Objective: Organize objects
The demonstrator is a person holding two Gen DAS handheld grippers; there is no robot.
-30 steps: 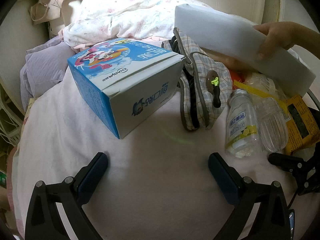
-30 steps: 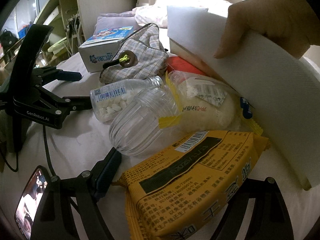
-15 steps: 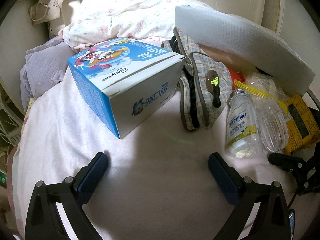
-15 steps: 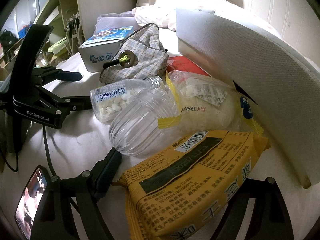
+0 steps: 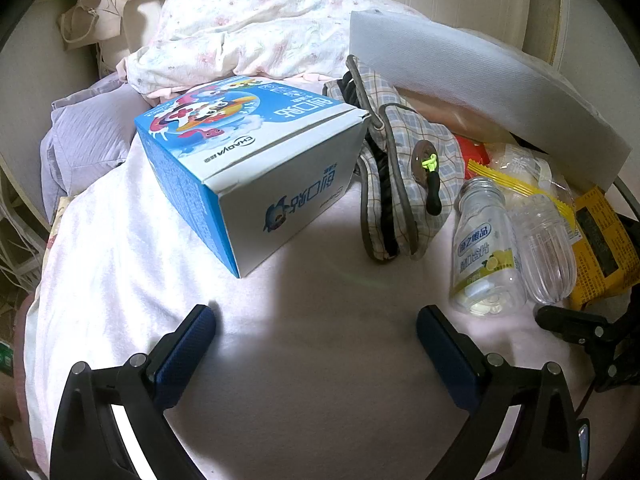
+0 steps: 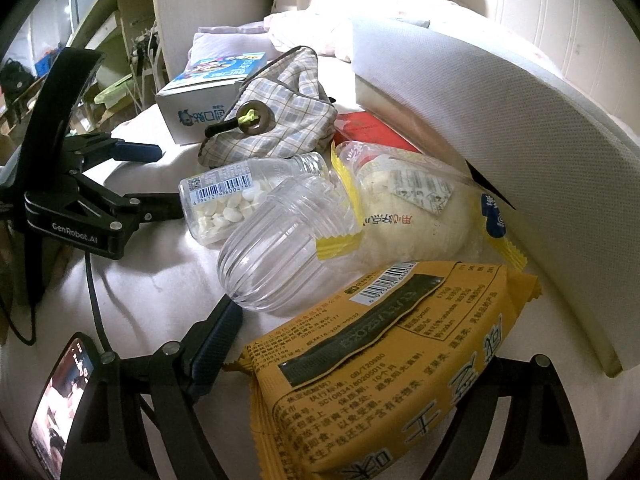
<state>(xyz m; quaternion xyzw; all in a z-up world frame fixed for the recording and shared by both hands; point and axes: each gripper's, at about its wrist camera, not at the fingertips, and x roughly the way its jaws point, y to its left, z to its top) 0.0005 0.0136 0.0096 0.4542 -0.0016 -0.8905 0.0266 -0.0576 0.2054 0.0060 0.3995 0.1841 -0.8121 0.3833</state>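
Right beside the plaid pouch (image 5: 404,160), the pill bottle (image 5: 482,248) lies on its side, neck aimed away from the left gripper (image 5: 316,328), which is spread wide holding nothing, while the right gripper (image 6: 360,344) gapes around the yellow snack pack (image 6: 384,364).

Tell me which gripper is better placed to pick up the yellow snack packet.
Right. The yellow snack packet lies between the open right gripper fingers. The left gripper is open over bare sheet.
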